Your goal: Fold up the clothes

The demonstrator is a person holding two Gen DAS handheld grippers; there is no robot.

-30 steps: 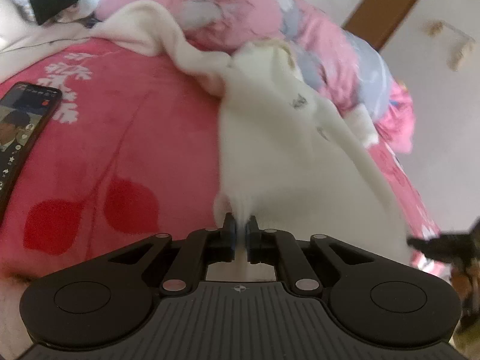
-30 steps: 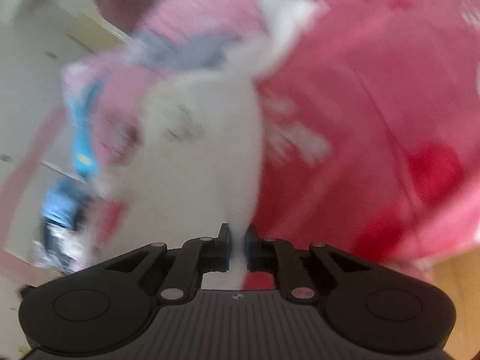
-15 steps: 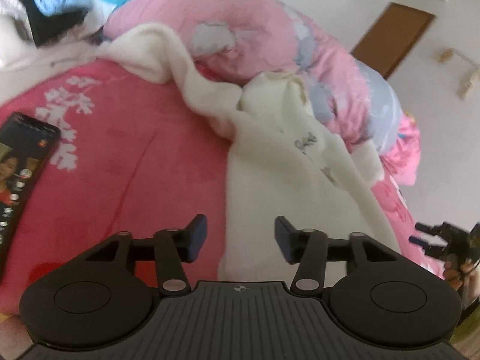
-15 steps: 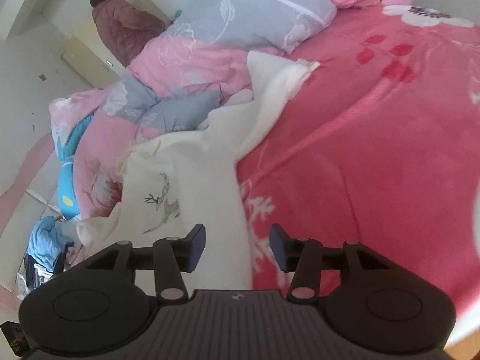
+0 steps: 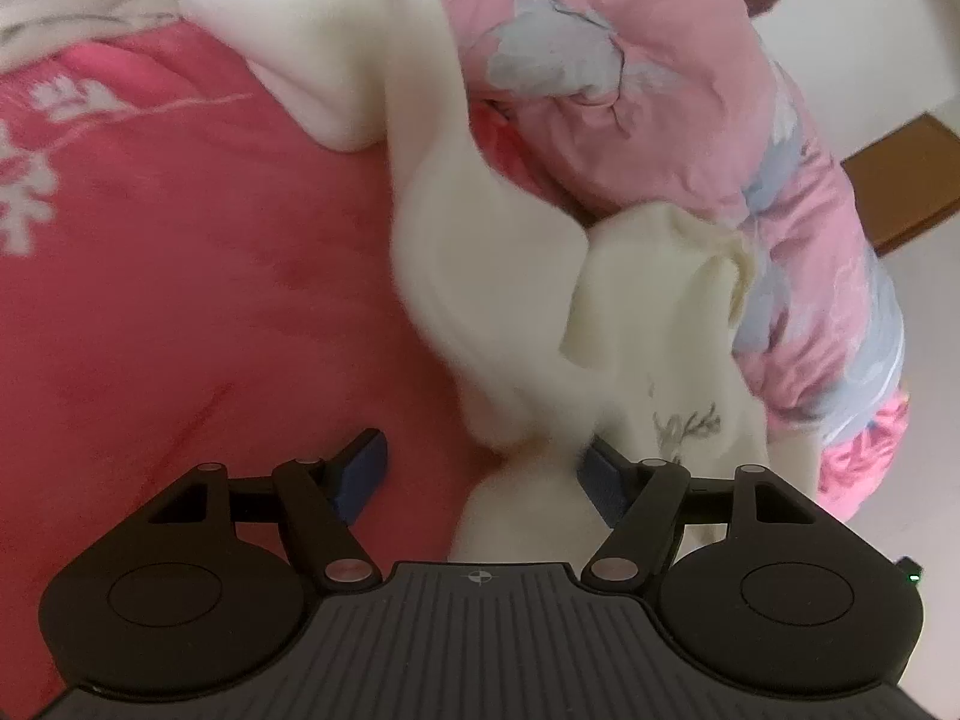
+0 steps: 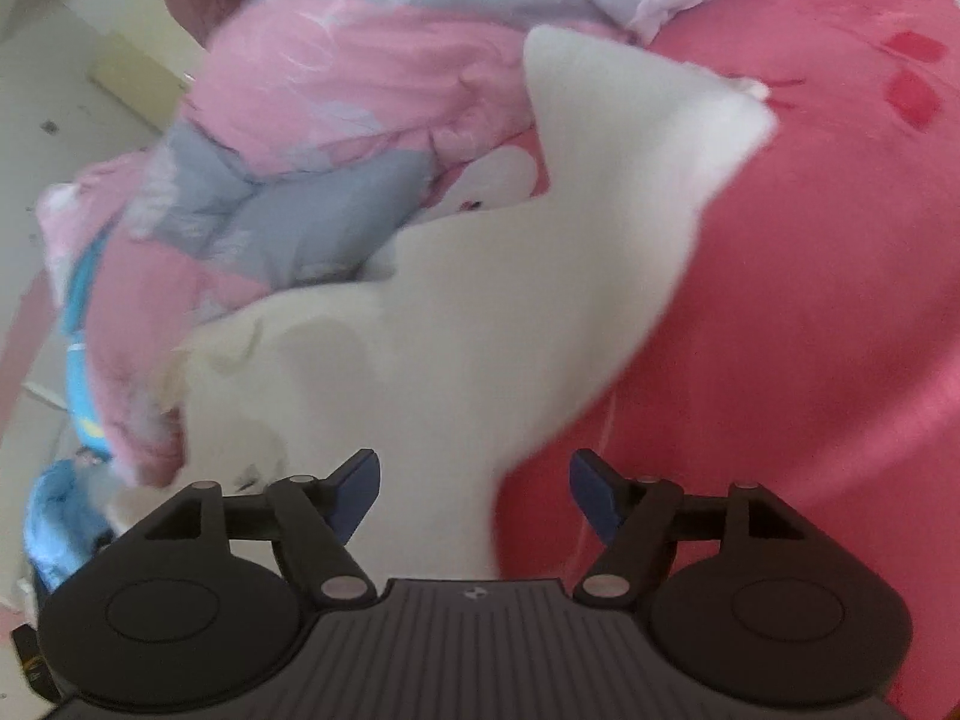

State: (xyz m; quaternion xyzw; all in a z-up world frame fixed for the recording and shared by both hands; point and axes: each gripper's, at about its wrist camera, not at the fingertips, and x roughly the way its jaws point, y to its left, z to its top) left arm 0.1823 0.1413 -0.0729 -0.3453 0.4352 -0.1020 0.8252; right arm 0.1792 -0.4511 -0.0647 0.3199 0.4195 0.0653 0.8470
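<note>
Shirt [image 5: 498,276] lies spread but rumpled on the red blanket [image 5: 180,276], running from my claws toward twelve o'clock, one sleeve against the pink quilt [image 5: 630,60] at one. Both my left claw [image 5: 483,471] and right claw [image 6: 474,483] gape wide, gripping nothing. To fold cleanly, I'd pinch only a single edge, keep the cloth taut, and avoid snagging blanket.
</note>
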